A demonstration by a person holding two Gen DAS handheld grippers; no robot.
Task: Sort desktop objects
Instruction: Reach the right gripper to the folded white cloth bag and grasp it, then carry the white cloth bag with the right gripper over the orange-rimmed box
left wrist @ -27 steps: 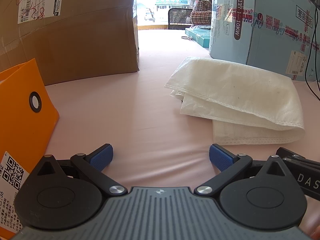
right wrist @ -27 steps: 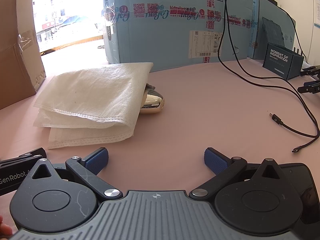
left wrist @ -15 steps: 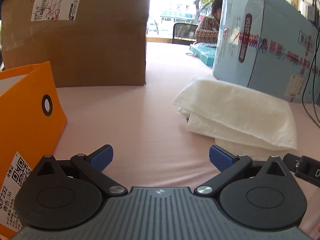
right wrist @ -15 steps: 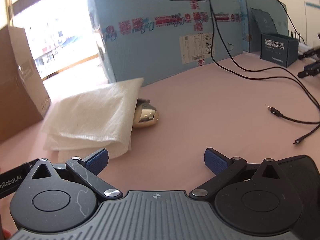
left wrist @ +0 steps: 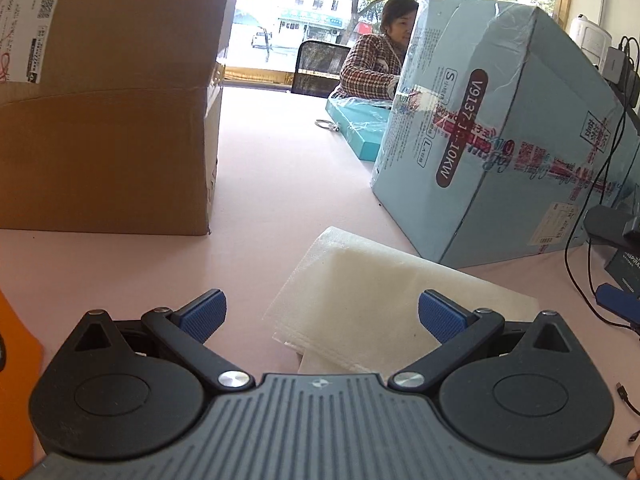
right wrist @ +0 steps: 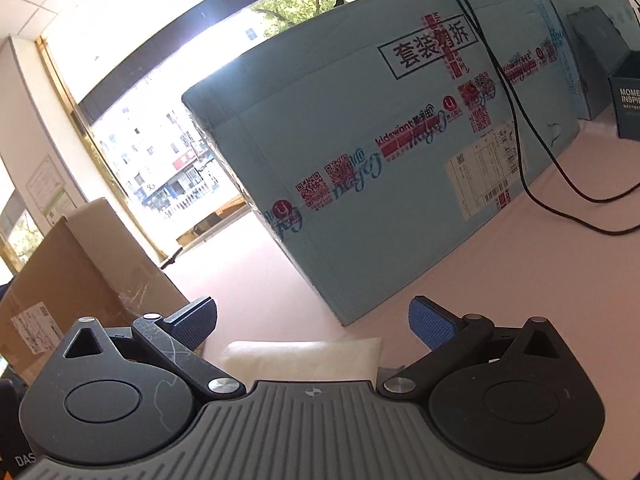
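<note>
Both tongs stand wide open and hold nothing, probably because they are still choosing a grasp. The left tongs [left wrist: 322,312] hang just above the folded white non-woven bag [left wrist: 384,300], which lies on the pink counter [left wrist: 140,264] between and ahead of the blue pads. The right tongs [right wrist: 313,318] are tilted upward toward the light blue carton [right wrist: 400,168], so only a strip of the bag [right wrist: 304,354] shows under them. Whether anything lies below the bag I cannot tell; an orange box [left wrist: 16,360] is cut off at the left.
</note>
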